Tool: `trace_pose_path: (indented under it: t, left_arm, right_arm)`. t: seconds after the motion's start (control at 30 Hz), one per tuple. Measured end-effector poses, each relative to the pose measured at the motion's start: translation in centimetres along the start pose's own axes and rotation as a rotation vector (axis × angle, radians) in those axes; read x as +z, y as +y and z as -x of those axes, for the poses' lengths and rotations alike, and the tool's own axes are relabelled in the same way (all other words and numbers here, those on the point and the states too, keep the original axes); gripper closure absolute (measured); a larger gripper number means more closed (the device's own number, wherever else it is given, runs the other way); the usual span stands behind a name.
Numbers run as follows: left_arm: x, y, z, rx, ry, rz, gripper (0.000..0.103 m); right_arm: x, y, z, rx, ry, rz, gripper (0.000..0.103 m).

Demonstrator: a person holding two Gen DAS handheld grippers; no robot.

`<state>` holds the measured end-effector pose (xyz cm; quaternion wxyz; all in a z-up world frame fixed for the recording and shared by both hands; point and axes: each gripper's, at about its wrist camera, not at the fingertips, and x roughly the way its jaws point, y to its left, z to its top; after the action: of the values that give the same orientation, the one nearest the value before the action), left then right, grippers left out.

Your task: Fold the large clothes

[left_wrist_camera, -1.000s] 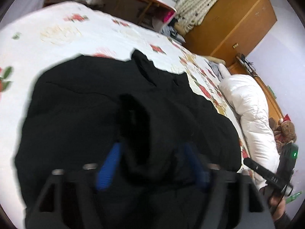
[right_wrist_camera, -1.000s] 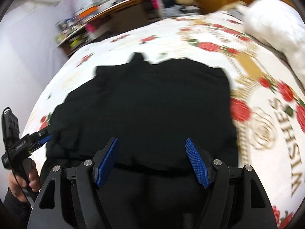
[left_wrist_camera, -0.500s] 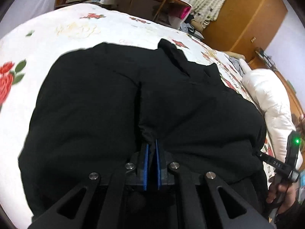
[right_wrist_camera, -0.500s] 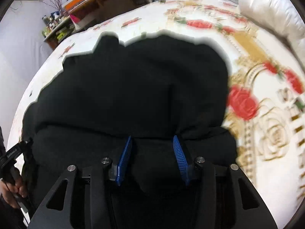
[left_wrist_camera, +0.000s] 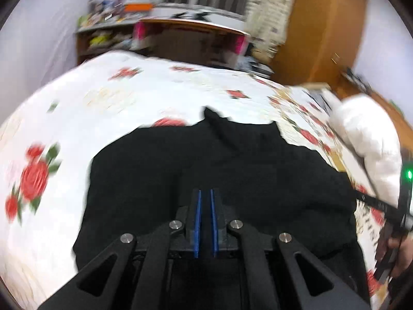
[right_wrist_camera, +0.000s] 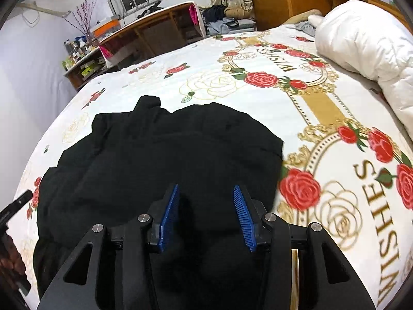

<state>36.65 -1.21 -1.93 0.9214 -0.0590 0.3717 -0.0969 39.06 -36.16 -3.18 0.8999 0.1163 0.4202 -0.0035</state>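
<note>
The left gripper (left_wrist_camera: 205, 201), jaws nearly together, pinches a fold of the one black garment (right_wrist_camera: 160, 160), and the right gripper (right_wrist_camera: 205, 201), jaws half closed, clamps a thick bunch of its near edge, the rest spread ahead on the rose-print bedspread (right_wrist_camera: 258, 98).

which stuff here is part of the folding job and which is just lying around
In the job:
black garment
left claw, shut on its near edge
right claw, gripping a bunch of it

Just lying about:
white duvet
floral bedsheet
wooden desk
clothes pile
</note>
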Motion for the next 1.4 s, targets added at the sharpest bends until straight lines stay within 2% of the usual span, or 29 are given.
trace_pose_path:
  t: [0.07,0.17,0.2,0.23,0.33,0.47,0.57,0.67,0.73,0.8,0.93,1.1,1.2,1.23,1.4]
  left_arm:
    - [0.6,-1.3,-3.0,0.003,0.03,-0.051,0.095]
    - [-0.3,-0.9,-8.3,0.101,0.119,-0.103,0.095]
    - [-1.0,0.1,-9.9,0.087,0.149,-0.077,0.095]
    - [-1.4,0.8,-10.5,0.061,0.142,-0.054,0.095]
    - [-1.8,1.3,-10.8,0.054,0.11,-0.044,0.096]
    - [-1.5,1.2,-10.8,0.053,0.13,-0.026,0.097]
    - [-0.7,0.9,-9.1,0.065,0.146,-0.013,0.097]
    - [-1.2,0.6,-5.3,0.034,0.088,-0.009,0.097]
    - [-2.4,0.0,-3.2,0.012,0.062,-0.018,0.097]
    - [-3.8,-0.3,-2.8,0.017,0.079,-0.024,0.097]
    - [-5.8,0.3,-4.9,0.027,0.135,-0.007,0.097]
    - [-5.1,0.7,-4.7,0.048,0.161,0.0,0.097]
    - [-4.5,0.5,-3.3,0.048,0.126,-0.005,0.097]
    - [-4.1,0.4,-3.2,0.049,0.119,-0.009,0.097]
    - [-2.9,0.7,-5.2,0.086,0.124,-0.032,0.097]
  right_arm:
    - [0.3,-0.4,-1.6,0.015,0.028,-0.031,0.058]
    - [0.5,-1.4,-4.0,-0.001,0.068,-0.061,0.058]
    - [0.4,-1.6,-5.3,-0.012,0.095,-0.05,0.059]
    - [0.3,-1.8,-6.3,-0.007,0.108,-0.044,0.059]
    - [0.2,-1.6,-7.3,-0.025,0.09,-0.013,0.059]
    - [0.3,-1.8,-7.5,-0.031,0.082,-0.019,0.059]
    - [0.7,-1.3,-5.0,-0.042,0.078,-0.025,0.059]
    - [-0.3,-0.1,-0.5,0.008,0.001,0.007,0.059]
    - [-1.9,1.2,1.5,0.039,-0.014,0.058,0.059]
    - [-3.4,2.1,1.3,0.05,0.014,0.092,0.059]
    - [-6.0,2.3,-2.5,0.025,0.12,0.106,0.06]
    - [-5.4,3.1,-2.0,-0.019,0.124,0.13,0.06]
    - [-4.8,3.7,0.6,-0.002,0.024,0.154,0.06]
    - [-4.5,3.9,0.8,0.0,0.016,0.157,0.06]
    - [-2.9,1.9,-1.7,-0.013,0.062,0.081,0.06]
